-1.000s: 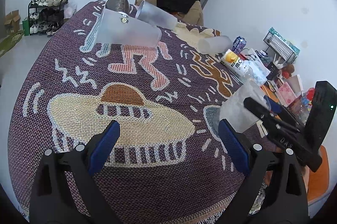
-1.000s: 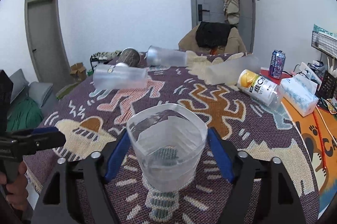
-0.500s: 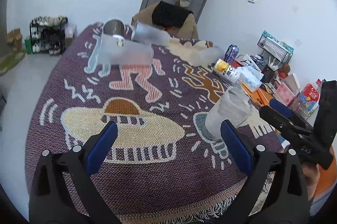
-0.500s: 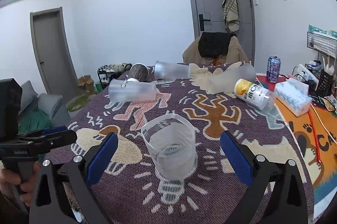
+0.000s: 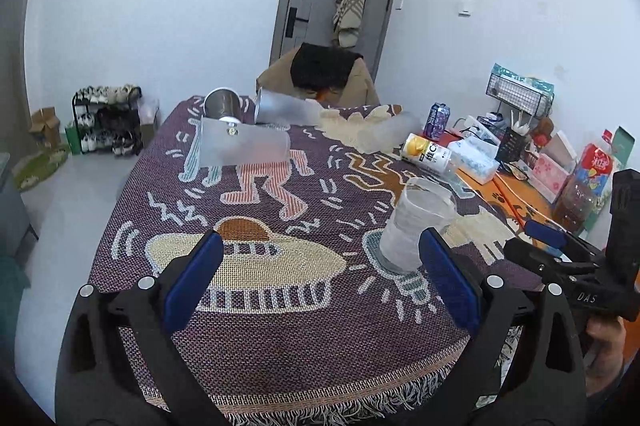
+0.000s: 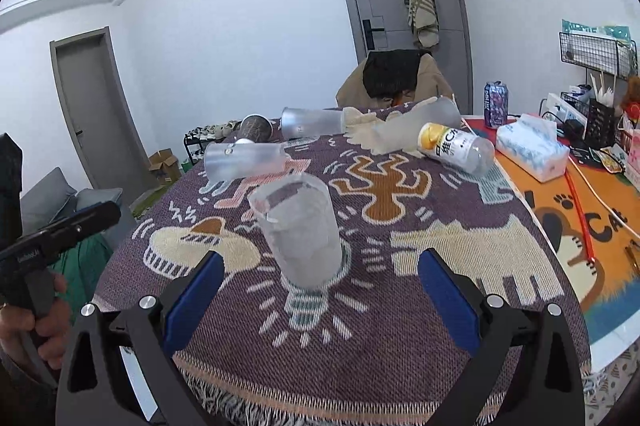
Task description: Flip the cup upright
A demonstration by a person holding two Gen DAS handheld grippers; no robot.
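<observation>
From the left wrist view, my left claw (image 5: 320, 274) stood spread wide and empty above the patterned cloth (image 5: 260, 266) on the desk, idle because the cup (image 5: 416, 226) sat upright off to its right. Three frosted cups (image 5: 244, 148) lay on their sides farther back.

From the right wrist view, my right claw (image 6: 320, 286) gaped apart just short of the cup (image 6: 300, 230), which stood mouth-up, untouched, on the lightbulb pattern; I judged the flip done.

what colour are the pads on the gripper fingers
Blue pads on black fingers, clearest in the right wrist view.
</observation>
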